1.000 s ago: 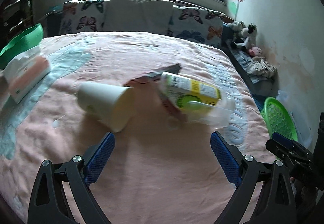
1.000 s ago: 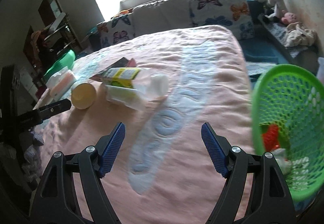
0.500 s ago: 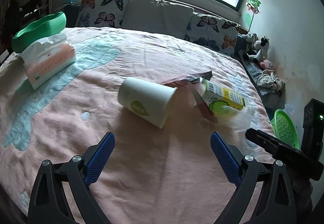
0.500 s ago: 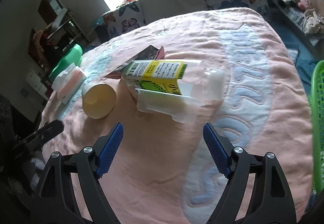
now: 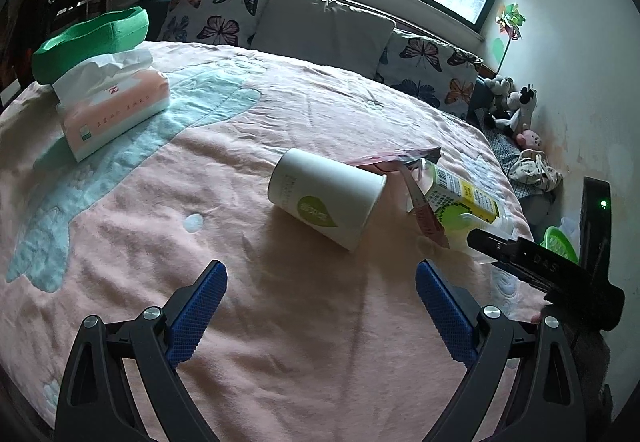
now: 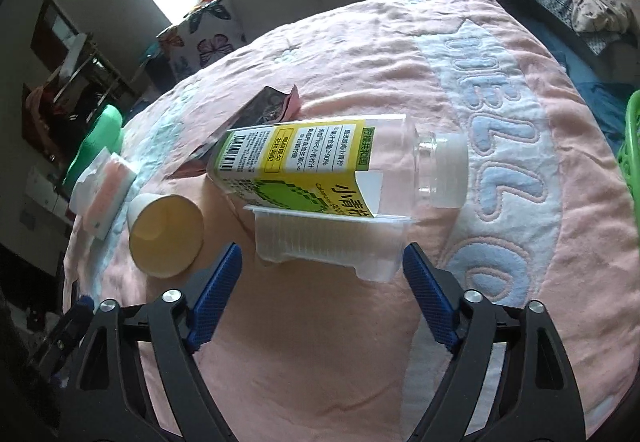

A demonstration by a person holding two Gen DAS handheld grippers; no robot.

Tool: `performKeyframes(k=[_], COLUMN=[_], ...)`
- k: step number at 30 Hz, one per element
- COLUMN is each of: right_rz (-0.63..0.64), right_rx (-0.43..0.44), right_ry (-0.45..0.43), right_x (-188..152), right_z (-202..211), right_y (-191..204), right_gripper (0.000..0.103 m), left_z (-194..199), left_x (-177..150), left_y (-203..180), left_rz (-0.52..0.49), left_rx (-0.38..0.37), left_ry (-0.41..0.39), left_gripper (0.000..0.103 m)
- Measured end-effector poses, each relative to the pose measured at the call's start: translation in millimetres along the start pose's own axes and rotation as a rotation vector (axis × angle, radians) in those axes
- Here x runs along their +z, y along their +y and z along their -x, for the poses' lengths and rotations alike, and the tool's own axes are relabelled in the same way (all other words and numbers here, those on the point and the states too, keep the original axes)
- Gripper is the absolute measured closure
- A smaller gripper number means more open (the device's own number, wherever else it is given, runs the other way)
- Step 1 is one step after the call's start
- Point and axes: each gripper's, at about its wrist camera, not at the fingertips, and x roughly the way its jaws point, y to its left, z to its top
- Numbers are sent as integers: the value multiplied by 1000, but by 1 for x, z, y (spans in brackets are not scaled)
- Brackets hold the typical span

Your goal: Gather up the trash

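Note:
A white paper cup (image 5: 326, 198) (image 6: 165, 238) lies on its side on the pink bedspread (image 5: 240, 322). To its right lie a clear plastic bottle (image 5: 460, 198) (image 6: 320, 162) with a yellow-green label, a clear plastic tray (image 6: 328, 242) and a dark snack wrapper (image 6: 260, 110). My left gripper (image 5: 320, 300) is open and empty, a short way in front of the cup. My right gripper (image 6: 320, 278) is opening, its fingers just short of the tray's two ends, nothing pressed between them.
A pink tissue pack (image 5: 112, 106) and a green basin (image 5: 92, 38) sit at the bed's far left. A green mesh basket (image 6: 632, 146) stands off the bed's right edge. Pillows (image 5: 324, 30) and soft toys (image 5: 516, 110) line the back.
Both grippers have swung left and come closer to the trash. The bottle and tray now fill the right wrist view and the basket has slid almost out of it. The right jaws have widened slightly.

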Motion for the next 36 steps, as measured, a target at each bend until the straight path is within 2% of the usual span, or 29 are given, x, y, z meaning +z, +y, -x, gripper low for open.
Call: performKeyframes(k=[15,23,26,30,36], right_rz=[-94,-72,-44,-24,27], right_rx=[8,26,36,50,47], right_ry=[11,-15,-13,-15,-18], right_x=[5,-3,-8,-15,-25], right_z=[-16,-7,0,16,44], right_y=[1,-2,-3,-11,-24], right_gripper=[16,19,19,19,19], left_z=[-1,-5,-5,-4,-10], left_x=[-1,0,3,10,23], left_y=[8,7,0,-18,-61], left_rz=[13,7,-33,-145,-383], left_rx=[-6,-9,-14,-25,-73], left_ry=[7,10,6,-14,-28], left_gripper=[11,11,11,11,11])
